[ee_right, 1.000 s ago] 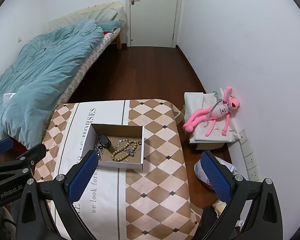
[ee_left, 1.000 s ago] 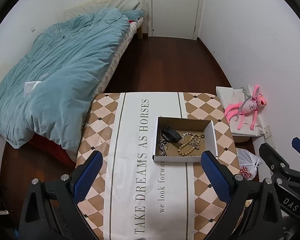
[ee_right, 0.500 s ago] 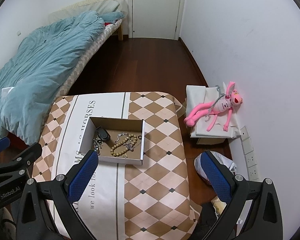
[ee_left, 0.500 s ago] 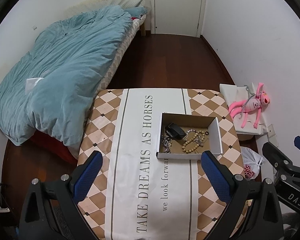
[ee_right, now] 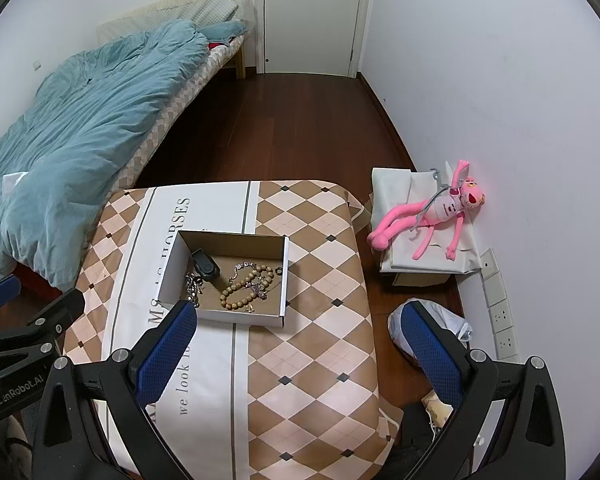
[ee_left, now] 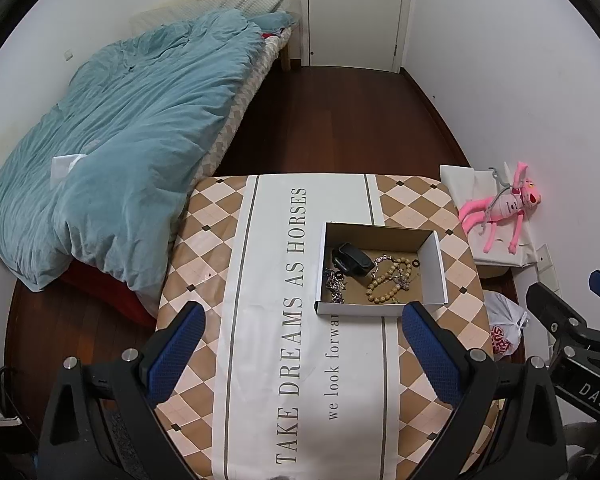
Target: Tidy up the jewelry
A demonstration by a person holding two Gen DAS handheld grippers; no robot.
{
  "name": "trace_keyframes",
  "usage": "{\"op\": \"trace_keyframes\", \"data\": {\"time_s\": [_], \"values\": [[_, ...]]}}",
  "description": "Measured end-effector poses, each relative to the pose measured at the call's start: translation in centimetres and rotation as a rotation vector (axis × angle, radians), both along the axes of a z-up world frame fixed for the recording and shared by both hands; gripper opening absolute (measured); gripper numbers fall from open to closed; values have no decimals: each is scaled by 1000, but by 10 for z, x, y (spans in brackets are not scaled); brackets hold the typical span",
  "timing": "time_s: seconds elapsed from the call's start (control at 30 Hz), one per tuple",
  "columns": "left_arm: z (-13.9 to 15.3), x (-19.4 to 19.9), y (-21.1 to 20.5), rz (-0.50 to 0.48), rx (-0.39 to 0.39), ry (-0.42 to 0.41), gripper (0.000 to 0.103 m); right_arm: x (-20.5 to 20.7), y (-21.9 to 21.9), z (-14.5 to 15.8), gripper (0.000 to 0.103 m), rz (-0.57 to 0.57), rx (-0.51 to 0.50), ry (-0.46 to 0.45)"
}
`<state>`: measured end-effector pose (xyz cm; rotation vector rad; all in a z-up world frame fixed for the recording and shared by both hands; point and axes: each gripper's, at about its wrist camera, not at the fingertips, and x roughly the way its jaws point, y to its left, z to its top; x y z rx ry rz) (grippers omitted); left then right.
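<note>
A shallow white cardboard box (ee_left: 436, 264) (ee_right: 285, 280) sits on the table with the diamond-pattern cloth (ee_left: 292, 360) (ee_right: 308, 352). Inside lie a wooden bead bracelet (ee_left: 386, 284) (ee_right: 242, 290), a silver chain (ee_left: 334, 286) (ee_right: 192, 286), a black clip-like item (ee_left: 352, 262) (ee_right: 206, 266), a thin silver bracelet (ee_right: 242, 268) and a small dark ring (ee_left: 415, 263) (ee_right: 277, 270). My left gripper (ee_left: 300, 348) hovers open above the table's near part, in front of the box. My right gripper (ee_right: 296, 344) is open too, over the table's right edge, with nothing between its fingers.
A bed with a teal duvet (ee_left: 132, 140) fills the left. A pink plush toy (ee_right: 432, 212) lies on a white-covered box by the right wall. A plastic bag (ee_left: 504, 324) sits on the dark wood floor beside the table. A white door (ee_left: 352, 12) stands at the back.
Both views have pulled back and up a little, so the table and box sit lower and slightly smaller than a second ago. Both grippers stay open and empty; the jewelry has not moved.
</note>
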<state>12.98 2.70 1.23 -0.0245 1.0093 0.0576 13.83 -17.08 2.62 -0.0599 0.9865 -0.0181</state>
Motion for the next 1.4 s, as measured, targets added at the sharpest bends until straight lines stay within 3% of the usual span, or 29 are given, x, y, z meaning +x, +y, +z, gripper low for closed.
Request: {"op": "trace_keyframes", "data": {"time_s": [1.4], "values": [[1,1,2,2,14,-6,100,-1,4,-7,103,2,1,15]]}}
